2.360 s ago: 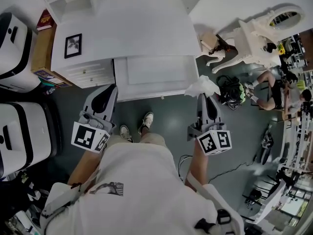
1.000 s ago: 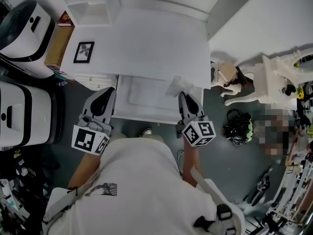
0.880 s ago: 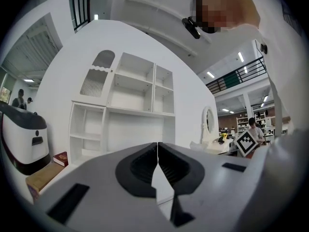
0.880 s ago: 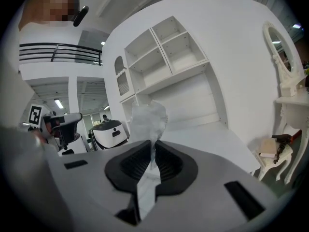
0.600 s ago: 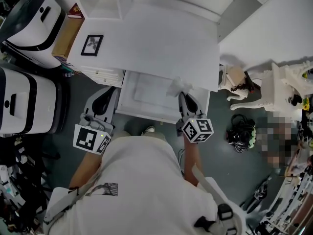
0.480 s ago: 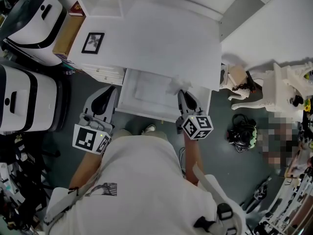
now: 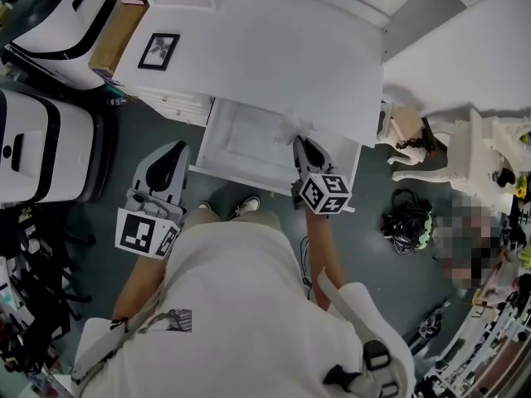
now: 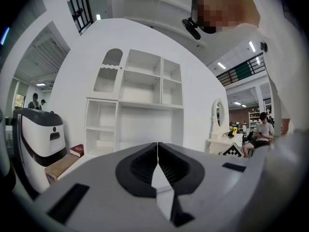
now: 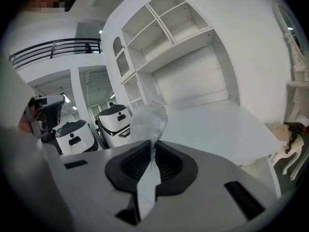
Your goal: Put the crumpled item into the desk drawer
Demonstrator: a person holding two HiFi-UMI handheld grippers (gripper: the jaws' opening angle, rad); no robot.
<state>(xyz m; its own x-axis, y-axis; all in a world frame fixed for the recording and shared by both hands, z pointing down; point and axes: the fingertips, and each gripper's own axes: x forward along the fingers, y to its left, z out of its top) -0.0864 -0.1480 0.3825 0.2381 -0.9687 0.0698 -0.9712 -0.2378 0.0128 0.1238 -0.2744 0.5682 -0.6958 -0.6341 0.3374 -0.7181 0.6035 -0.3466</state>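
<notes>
The crumpled item point(image 7: 294, 126) is a white, half-clear wad; it sticks up from the jaws as the crumpled item point(image 9: 147, 121) in the right gripper view. My right gripper point(image 7: 300, 142) is shut on it over the right part of the open white desk drawer point(image 7: 239, 175), which shows nothing inside. In its own view the right gripper point(image 9: 153, 146) points at the white desk top point(image 9: 217, 129). My left gripper point(image 7: 170, 149) hangs shut and holds nothing, left of the drawer front over the dark floor. The left gripper point(image 8: 157, 151) faces the shelf unit.
A framed picture point(image 7: 161, 50) lies on the desk top point(image 7: 274, 48). Two white-and-black machines point(image 7: 37, 152) and a cardboard box point(image 7: 116, 33) stand at the left. An ornate white table point(image 7: 465, 143) and a helmet point(image 7: 406, 222) are at the right. My shoes point(image 7: 241, 207) stand under the drawer front.
My right gripper has come in from the drawer's right side and sunk with the crumpled item over the open drawer. The left gripper has dropped a little.
</notes>
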